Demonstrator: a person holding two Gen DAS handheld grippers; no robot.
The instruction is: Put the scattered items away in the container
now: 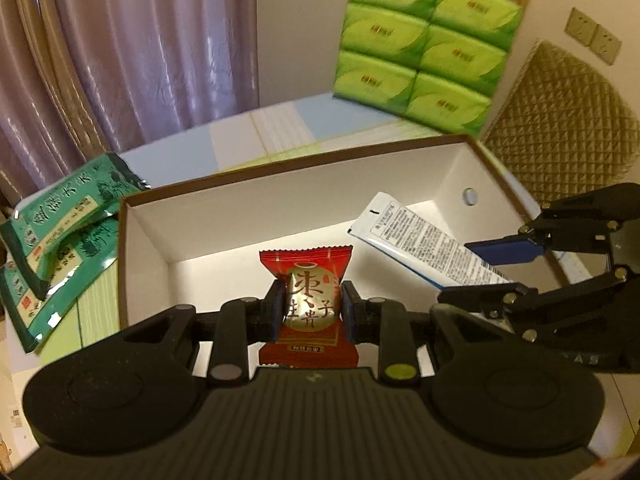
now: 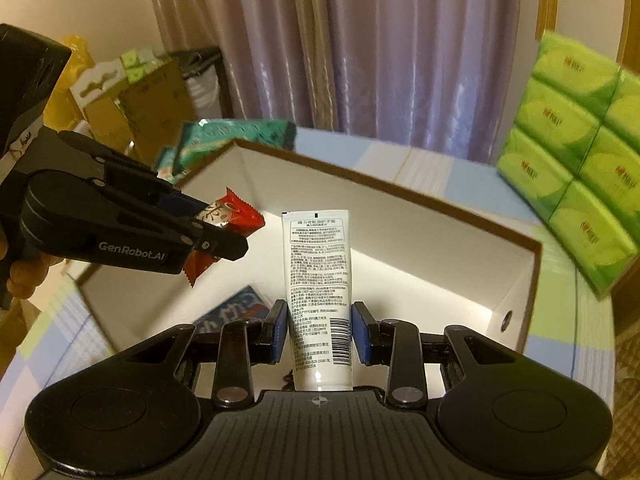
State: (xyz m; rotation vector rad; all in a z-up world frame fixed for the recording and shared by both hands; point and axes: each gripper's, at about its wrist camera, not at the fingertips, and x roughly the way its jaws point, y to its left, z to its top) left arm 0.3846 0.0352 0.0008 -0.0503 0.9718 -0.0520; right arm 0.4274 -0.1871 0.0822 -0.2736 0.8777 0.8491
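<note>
Between the blue pads of the left gripper, a red snack packet with gold lettering is being clamped at its middle, its crimped ends sticking out above and below the jaws. Just beside it, the right gripper is pinching a white tube covered in fine print low on its body, the flat crimped end pointing away from the camera. Both held items are hanging over the open white cardboard box with a brown rim. Inside the box, a blue packet is lying on the floor near one corner. Outside the box, green foil packets are resting on the striped tablecloth against its left wall. Farther back, a stack of green tissue packs is standing on the table, with a mauve curtain hanging behind. A person's hand is gripping the left gripper's handle.
</note>
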